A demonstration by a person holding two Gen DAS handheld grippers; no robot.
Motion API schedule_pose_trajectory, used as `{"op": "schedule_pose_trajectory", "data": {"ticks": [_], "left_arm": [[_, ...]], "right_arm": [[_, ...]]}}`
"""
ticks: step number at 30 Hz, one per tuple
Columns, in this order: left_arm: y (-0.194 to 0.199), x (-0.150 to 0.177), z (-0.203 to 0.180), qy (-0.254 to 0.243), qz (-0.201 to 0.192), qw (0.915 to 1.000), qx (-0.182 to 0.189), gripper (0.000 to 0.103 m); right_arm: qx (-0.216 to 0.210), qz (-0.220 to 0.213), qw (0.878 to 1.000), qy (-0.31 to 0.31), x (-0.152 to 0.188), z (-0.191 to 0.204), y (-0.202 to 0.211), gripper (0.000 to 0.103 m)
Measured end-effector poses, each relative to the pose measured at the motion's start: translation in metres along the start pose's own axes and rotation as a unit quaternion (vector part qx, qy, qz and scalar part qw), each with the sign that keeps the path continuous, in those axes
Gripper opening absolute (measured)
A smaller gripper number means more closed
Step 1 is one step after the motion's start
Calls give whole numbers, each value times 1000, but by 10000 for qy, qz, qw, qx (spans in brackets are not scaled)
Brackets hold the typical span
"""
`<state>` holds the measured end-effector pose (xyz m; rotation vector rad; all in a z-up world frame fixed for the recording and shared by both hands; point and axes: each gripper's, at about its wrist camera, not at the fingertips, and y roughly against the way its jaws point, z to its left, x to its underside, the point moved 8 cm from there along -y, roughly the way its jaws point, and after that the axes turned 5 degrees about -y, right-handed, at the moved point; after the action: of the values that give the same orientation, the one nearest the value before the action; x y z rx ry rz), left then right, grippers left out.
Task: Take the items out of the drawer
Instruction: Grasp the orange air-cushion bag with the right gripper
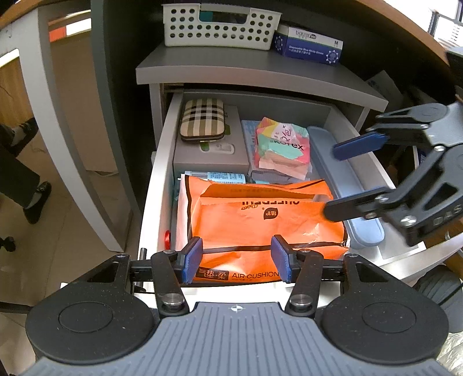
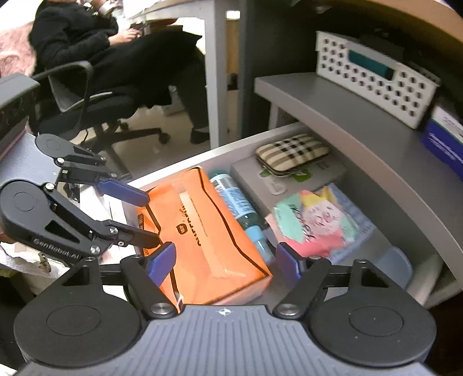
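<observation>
The white drawer point(image 1: 156, 185) stands pulled out. At its front lies an orange tissue pack point(image 1: 260, 219). Behind it are a plaid case point(image 1: 202, 120) on a grey box point(image 1: 211, 162), a colourful tissue pack point(image 1: 282, 147) and a long pale-blue case point(image 1: 341, 179) along the right wall. A blue tube point(image 2: 240, 208) lies beside the orange pack point(image 2: 208, 237). My left gripper point(image 1: 237, 259) is open over the pack's near edge. My right gripper point(image 2: 224, 261) is open above the pack's right end, and in the left wrist view the right gripper point(image 1: 335, 179) comes in from the right.
A white perforated basket point(image 1: 220, 26) and a blue glove box point(image 1: 309, 43) stand on the grey cabinet top point(image 1: 260, 72) above the drawer. A person sits on an office chair point(image 2: 95, 107) to the left. A shoe point(image 1: 36, 202) is on the floor there.
</observation>
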<state>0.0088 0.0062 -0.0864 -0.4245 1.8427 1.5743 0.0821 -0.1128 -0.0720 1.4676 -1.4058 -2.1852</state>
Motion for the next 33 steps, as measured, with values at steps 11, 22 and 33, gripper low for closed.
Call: {"op": "schedule_pose_trajectory", "data": {"ticks": [11, 22, 33], "left_arm": [[1, 1, -2, -21, -60, 10000, -60, 58], [2, 1, -2, -22, -142, 9998, -130, 64], [1, 1, -2, -109, -132, 9996, -215, 80]], "right_arm": [[-284, 456, 9983, 204, -8, 6, -45, 49], [-98, 249, 9993, -249, -15, -2, -41, 0], [46, -205, 9979, -606, -28, -7, 0, 0]]}}
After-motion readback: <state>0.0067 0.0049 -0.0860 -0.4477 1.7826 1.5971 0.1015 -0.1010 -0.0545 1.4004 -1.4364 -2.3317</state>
